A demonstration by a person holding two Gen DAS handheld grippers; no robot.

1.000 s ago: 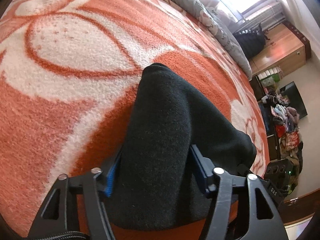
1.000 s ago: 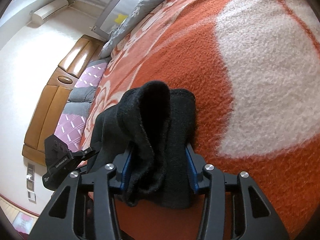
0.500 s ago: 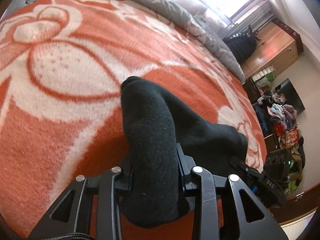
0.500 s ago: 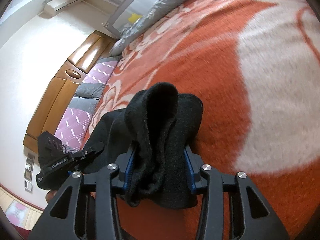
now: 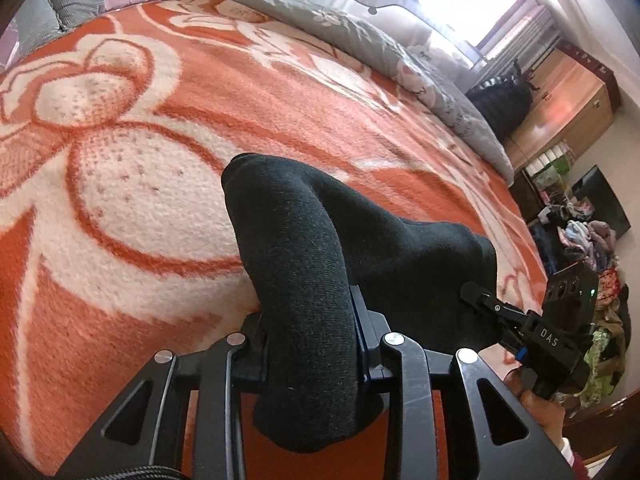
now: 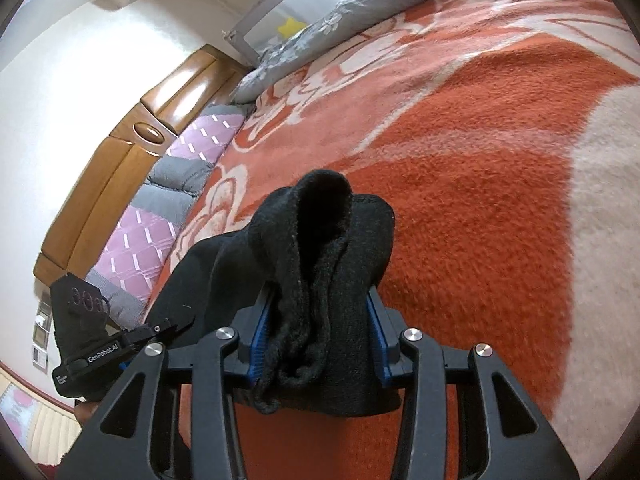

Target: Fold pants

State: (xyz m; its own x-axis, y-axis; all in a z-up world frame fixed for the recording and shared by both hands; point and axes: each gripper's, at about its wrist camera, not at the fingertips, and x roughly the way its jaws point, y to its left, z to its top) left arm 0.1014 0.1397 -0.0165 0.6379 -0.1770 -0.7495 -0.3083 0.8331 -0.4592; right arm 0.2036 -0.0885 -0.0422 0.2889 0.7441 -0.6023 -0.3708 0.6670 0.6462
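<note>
Running as a thick bunched roll from the left gripper (image 5: 310,344) toward 11 o'clock in the left wrist view: black pants (image 5: 296,264), long axis tilting up and away from the jaws, rounded far end lifting clear of the orange-and-white floral blanket (image 5: 120,200). Branching off toward 3 o'clock: a second span of the same fabric, stretching across to the right gripper (image 5: 476,300), visible there at the right edge with a hand (image 5: 540,412) below it. Showing a fine knit texture, dark charcoal in bright light, no print or label visible. Clamping on the pants: left gripper, jaws having just been closing, fabric filling the gap between the pads and hanging below them. In the right wrist view, standing up toward 12 o'clock between the jaws of the right gripper (image 6: 316,340): a folded bundle of the pants (image 6: 320,260), several layers deep, ribbed edges curling at the bottom, rounded top fold leaning slightly toward 1 o'clock. Clamping on that bundle: right gripper, blue pads pressing both sides. Trailing toward 9 o'clock: the remaining fabric, reaching the left gripper (image 6: 172,326). Lying beyond the blanket at 12 o'clock: a grey floral quilt (image 5: 360,28).
</note>
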